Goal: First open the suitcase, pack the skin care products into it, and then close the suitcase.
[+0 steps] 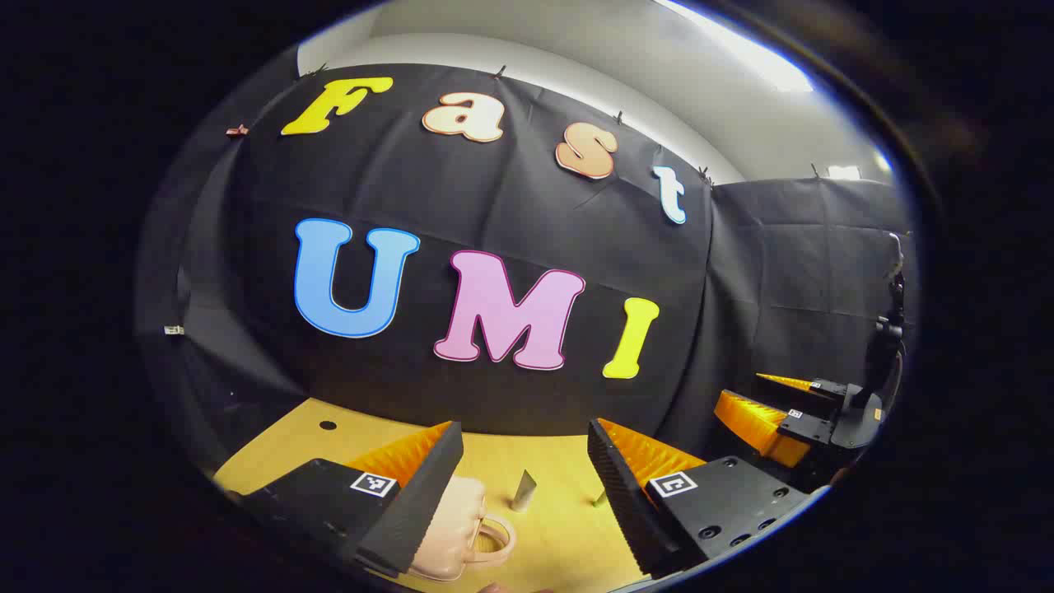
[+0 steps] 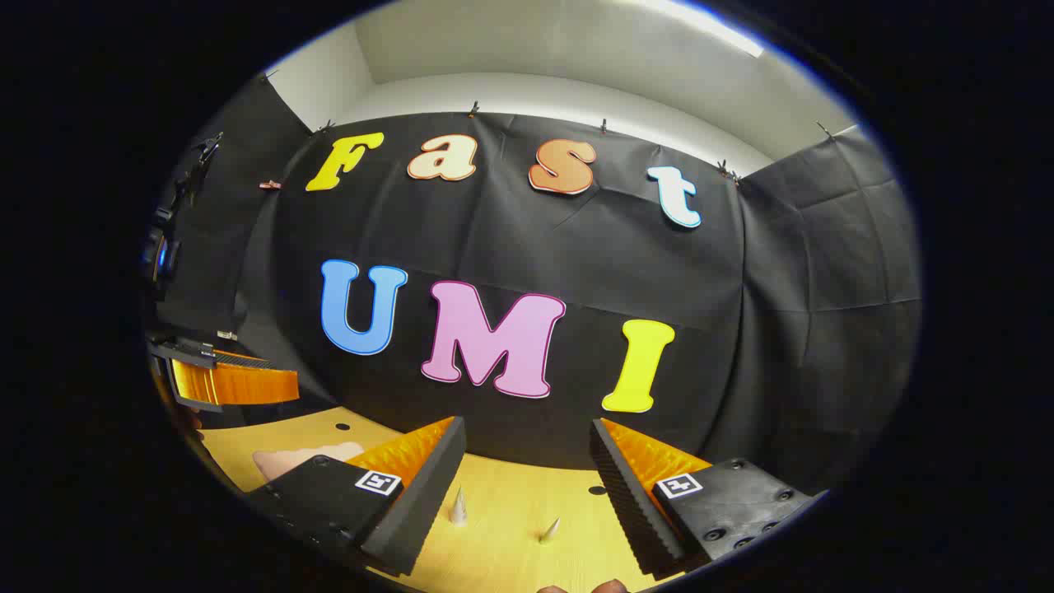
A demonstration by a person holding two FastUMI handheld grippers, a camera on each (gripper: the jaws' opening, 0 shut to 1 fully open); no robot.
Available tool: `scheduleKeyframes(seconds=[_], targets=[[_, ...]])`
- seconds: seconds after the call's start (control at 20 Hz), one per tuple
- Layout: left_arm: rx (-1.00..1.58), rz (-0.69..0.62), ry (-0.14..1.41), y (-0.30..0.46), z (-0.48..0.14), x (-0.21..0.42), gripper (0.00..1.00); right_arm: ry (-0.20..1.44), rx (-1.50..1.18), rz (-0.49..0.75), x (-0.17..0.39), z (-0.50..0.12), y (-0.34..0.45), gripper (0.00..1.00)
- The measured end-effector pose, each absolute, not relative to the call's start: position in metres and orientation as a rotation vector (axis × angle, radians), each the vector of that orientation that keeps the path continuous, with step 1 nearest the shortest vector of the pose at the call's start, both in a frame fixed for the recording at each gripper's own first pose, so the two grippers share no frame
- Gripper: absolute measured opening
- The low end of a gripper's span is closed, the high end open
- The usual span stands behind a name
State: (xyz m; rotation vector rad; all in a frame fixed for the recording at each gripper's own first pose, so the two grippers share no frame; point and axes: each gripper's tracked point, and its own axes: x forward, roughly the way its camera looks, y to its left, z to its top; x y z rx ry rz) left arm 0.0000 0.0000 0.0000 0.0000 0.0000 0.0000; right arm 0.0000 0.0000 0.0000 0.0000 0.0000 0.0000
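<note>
A small pink suitcase (image 1: 454, 527) with a loop handle lies on the wooden table (image 1: 543, 535), lid down, partly hidden behind my left gripper's left finger. My left gripper (image 1: 524, 428) hangs open above the table with nothing between its fingers. A silvery tube (image 1: 524, 491) stands just right of the suitcase, and a second small tube (image 1: 599, 497) lies beside the right finger. In the right gripper view my right gripper (image 2: 527, 424) is open and holds nothing; a tube (image 2: 458, 506) and another tube (image 2: 550, 529) stand on the table below it, and the suitcase (image 2: 300, 459) lies at the left.
The black cloth wall closes off the back of the table. The right gripper (image 1: 790, 416) floats off the table's right side in the left gripper view. The left gripper (image 2: 230, 383) is at the far left of the right gripper view. A small hole (image 2: 599, 490) marks the tabletop.
</note>
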Motion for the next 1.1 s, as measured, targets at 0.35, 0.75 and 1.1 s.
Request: scheduleKeyframes(seconds=[0.35, 0.75, 1.1], targets=[[-0.049, -0.017, 0.013, -0.001, 0.001, 0.004, 0.96, 0.016, -0.090, -0.033, -0.015, 0.002, -0.013, 0.96], [-0.003, 0.016, 0.008, -0.003, -0.004, 0.002, 0.96, 0.019, -0.058, -0.050, -0.021, 0.002, -0.024, 0.96], [0.018, -0.031, 0.244, -0.010, -0.086, 0.024, 0.96, 0.036, 0.002, -0.035, -0.023, -0.008, -0.028, 0.96]])
